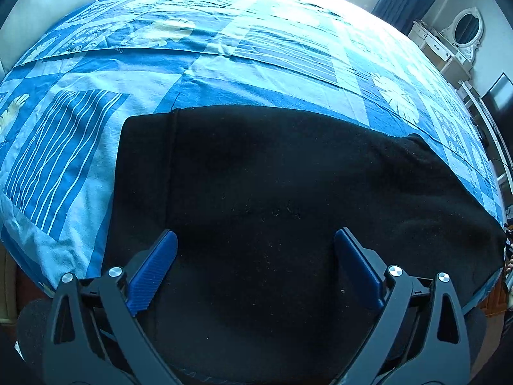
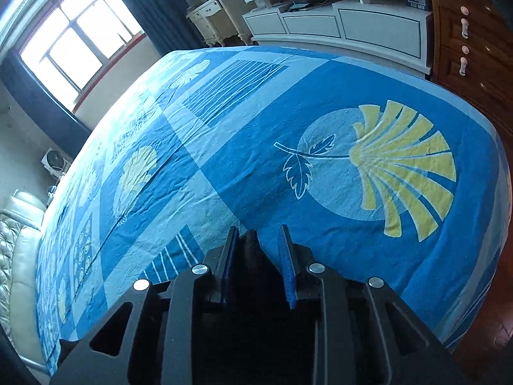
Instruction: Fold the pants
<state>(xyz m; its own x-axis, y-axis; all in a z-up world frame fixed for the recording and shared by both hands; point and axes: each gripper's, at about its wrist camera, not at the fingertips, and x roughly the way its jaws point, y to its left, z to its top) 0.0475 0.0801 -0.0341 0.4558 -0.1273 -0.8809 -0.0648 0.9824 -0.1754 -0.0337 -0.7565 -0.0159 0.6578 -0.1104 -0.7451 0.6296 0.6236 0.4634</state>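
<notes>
The black pants (image 1: 288, 192) lie flat on the bed (image 1: 224, 73), seemingly folded already. The left tool (image 1: 256, 240) hovers wide open above them; the right tool (image 2: 258, 234) is narrowed around a dark fold, its grip unclear.

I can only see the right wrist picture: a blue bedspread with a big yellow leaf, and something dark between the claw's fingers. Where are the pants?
Observer: The black pants lie spread flat on the bedspread, filling most of the left wrist view.
Operator: Is the other claw holding them?
Observer: No. The left claw is wide open over the cloth, with nothing pinched between its fingers.
Operator: Can you tell which end of the pants that is?
Observer: Not for sure. A stitched seam runs across the cloth near its left edge, like a hem or a waistband.
</notes>
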